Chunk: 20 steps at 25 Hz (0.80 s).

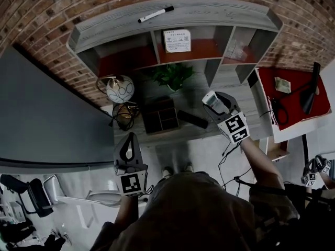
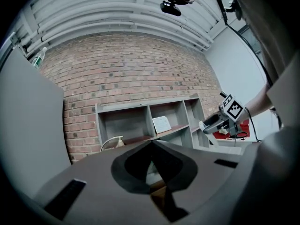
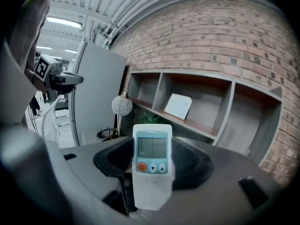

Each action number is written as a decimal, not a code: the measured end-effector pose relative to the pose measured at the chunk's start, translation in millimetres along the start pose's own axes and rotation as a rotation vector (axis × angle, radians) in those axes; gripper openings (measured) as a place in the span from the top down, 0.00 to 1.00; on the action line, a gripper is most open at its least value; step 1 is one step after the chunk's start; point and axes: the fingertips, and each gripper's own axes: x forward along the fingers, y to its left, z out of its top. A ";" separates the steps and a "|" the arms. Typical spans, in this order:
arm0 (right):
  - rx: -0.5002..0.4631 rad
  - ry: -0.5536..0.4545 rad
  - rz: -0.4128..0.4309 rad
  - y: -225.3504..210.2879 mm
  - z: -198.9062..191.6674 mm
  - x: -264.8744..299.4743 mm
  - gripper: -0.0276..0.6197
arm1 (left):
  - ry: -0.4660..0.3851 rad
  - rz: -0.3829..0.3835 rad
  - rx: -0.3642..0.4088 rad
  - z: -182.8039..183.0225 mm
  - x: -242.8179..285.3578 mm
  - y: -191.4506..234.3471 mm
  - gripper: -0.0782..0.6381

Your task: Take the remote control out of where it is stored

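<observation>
A white remote control (image 3: 152,165) with a small screen and an orange button stands upright between the jaws of my right gripper (image 3: 151,172), which is shut on it. In the head view that gripper (image 1: 217,104) holds the remote (image 1: 210,98) in the air above the right part of the grey desk (image 1: 230,82), just right of a dark compartment box (image 1: 160,115). My left gripper (image 1: 128,149) hangs lower, off the desk's front left edge. Its jaws meet at the tips with nothing in them (image 2: 151,143).
A black remote (image 1: 192,119) lies on the desk between box and gripper. Behind stand a plant (image 1: 172,76), a round patterned lamp (image 1: 120,88), a wire basket (image 1: 124,114) and a shelf unit (image 1: 209,14) with a marker (image 1: 155,14) on top. A red-topped table (image 1: 293,95) is at the right.
</observation>
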 end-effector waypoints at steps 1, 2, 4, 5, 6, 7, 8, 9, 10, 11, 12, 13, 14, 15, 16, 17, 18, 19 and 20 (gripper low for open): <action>-0.016 0.032 0.020 -1.2 -8.3 9.2 0.56 | 0.003 0.001 -0.005 0.4 0.2 -0.5 0.88; -0.026 0.061 0.041 -1.8 -15.8 17.8 0.56 | 0.002 0.005 -0.013 1.7 0.5 -0.9 0.88; -0.031 0.126 0.087 -1.2 -32.2 34.1 0.56 | 0.012 0.008 -0.008 -2.9 -0.5 -1.0 0.88; -0.026 0.162 0.113 -0.7 -42.5 42.5 0.56 | 0.018 0.009 -0.006 -6.0 -1.1 -0.9 0.88; -0.014 0.202 0.142 0.5 -53.9 50.8 0.56 | 0.022 0.011 -0.011 -6.7 -1.2 -1.0 0.88; 0.000 0.245 0.172 2.8 -66.2 58.5 0.56 | 0.025 0.013 -0.016 -6.2 -1.3 -1.5 0.88; 0.011 0.288 0.204 6.0 -78.9 65.2 0.56 | 0.028 0.015 -0.023 -5.3 -1.3 -1.8 0.88; 0.013 0.330 0.234 9.8 -91.4 71.5 0.56 | 0.027 0.020 -0.033 -3.9 -1.2 -1.7 0.88; 0.009 0.368 0.262 13.8 -103.2 77.4 0.56 | 0.027 0.027 -0.044 -3.1 -1.0 -1.1 0.88; 0.002 0.403 0.288 17.7 -114.3 83.2 0.56 | 0.031 0.033 -0.051 -3.8 -1.1 -0.3 0.88; -0.005 0.435 0.312 21.5 -124.6 88.8 0.56 | 0.038 0.037 -0.055 -5.7 -1.3 0.6 0.88; -0.013 0.465 0.334 24.9 -134.5 94.5 0.56 | 0.046 0.040 -0.057 -7.9 -1.1 1.4 0.88; -0.019 0.496 0.354 27.7 -144.4 100.2 0.56 | 0.053 0.041 -0.059 -10.2 -0.7 1.9 0.88; -0.025 0.530 0.374 30.3 -155.2 105.6 0.56 | 0.059 0.039 -0.062 -12.5 -0.2 1.9 0.88; -0.030 0.567 0.394 33.2 -167.2 110.5 0.56 | 0.066 0.036 -0.067 -14.9 -0.3 1.3 0.88; -0.038 0.605 0.415 36.4 -179.4 114.9 0.56 | 0.075 0.032 -0.070 -17.2 -0.7 0.4 0.88; -0.052 0.642 0.433 39.1 -190.7 119.2 0.56 | 0.085 0.029 -0.069 -19.4 -1.3 -0.2 0.88; -0.069 0.674 0.446 40.9 -200.7 123.6 0.56 | 0.095 0.027 -0.064 -21.6 -1.8 -0.3 0.88; -0.084 0.701 0.456 42.1 -208.9 128.2 0.56 | 0.105 0.024 -0.053 -24.6 -2.5 -0.1 0.88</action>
